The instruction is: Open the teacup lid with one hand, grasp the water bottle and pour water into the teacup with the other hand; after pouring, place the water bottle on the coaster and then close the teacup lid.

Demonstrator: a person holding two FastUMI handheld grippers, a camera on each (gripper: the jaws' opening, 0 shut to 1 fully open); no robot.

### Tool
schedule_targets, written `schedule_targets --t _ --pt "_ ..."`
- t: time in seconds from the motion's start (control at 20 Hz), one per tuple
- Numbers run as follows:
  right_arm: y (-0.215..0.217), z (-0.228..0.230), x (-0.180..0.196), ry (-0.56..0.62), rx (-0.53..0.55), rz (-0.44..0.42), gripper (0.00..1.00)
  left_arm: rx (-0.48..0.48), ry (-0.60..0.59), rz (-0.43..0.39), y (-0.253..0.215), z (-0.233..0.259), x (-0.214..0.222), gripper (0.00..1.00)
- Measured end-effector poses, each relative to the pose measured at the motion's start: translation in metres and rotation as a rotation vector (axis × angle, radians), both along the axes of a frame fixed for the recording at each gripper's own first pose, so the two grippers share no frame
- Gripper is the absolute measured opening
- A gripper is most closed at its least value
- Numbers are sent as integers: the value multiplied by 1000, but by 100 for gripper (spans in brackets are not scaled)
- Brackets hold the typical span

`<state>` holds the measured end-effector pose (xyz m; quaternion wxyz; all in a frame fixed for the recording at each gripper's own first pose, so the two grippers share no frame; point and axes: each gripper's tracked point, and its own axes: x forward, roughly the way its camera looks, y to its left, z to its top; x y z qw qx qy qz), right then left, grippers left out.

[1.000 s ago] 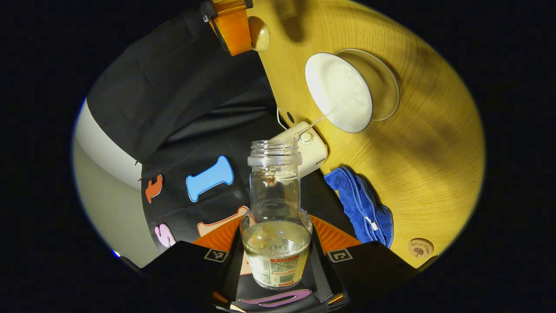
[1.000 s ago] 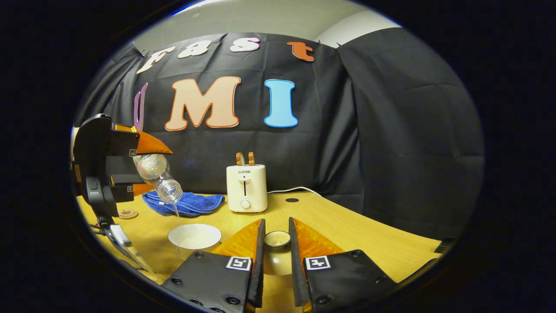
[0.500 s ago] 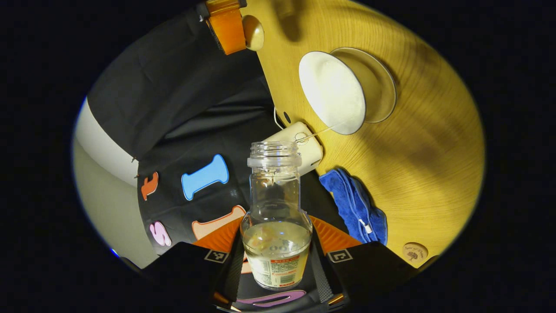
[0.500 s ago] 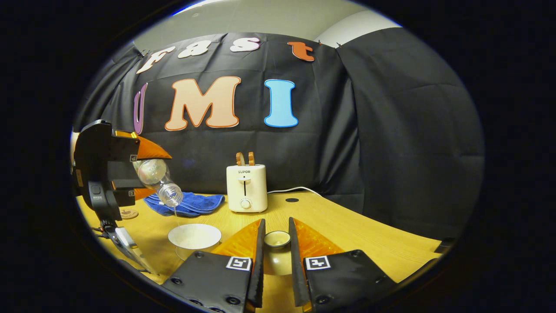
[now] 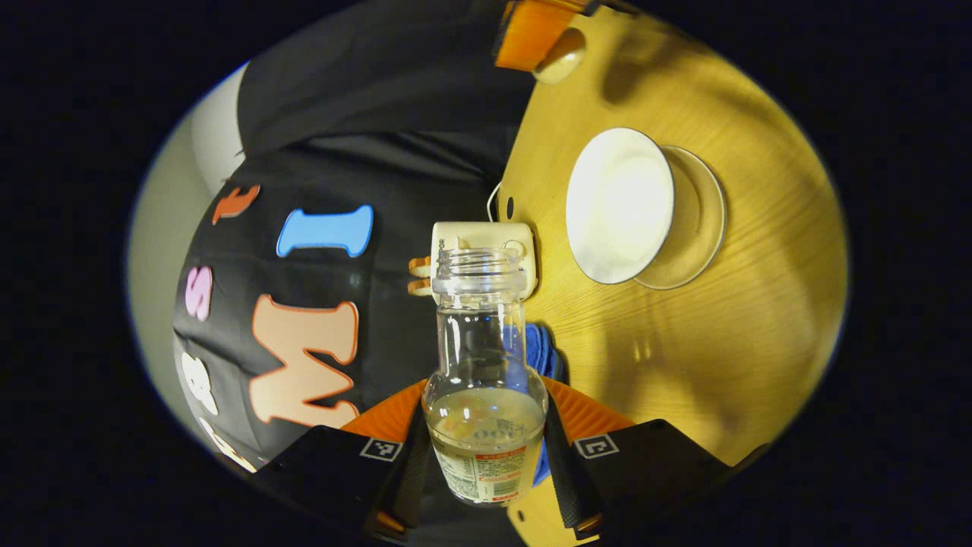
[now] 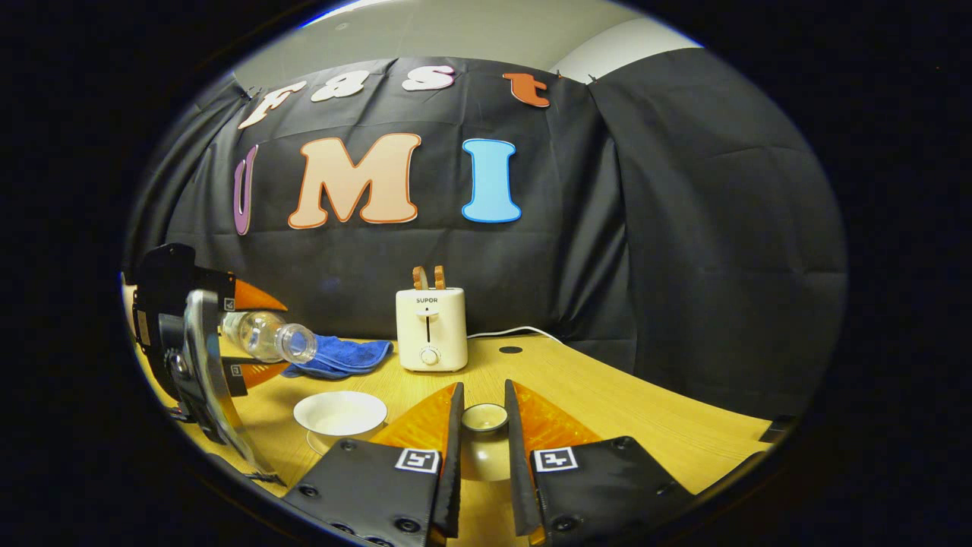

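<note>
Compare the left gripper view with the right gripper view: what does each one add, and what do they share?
Left gripper view: looks along the water bottle in the left tool, showing water in its base, and down into the teacup. Right gripper view: a side look at that bottle, tilted near level, and the teacup lid close up in the right tool. Shared: bottle, teacup, lid, toaster, blue cloth, table.
</note>
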<state>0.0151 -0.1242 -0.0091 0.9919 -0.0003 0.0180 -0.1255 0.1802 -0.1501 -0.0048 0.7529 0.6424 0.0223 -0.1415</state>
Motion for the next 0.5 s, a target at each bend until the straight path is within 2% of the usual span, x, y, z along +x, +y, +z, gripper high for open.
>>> schedule_targets --t 0.1,0.5 --pt "0 0 0 0 0 1 31 -152 7 33 7 0 -1 67" --pt "-2 0 0 -2 -2 -7 30 -632 -30 197 84 16 -5 66"
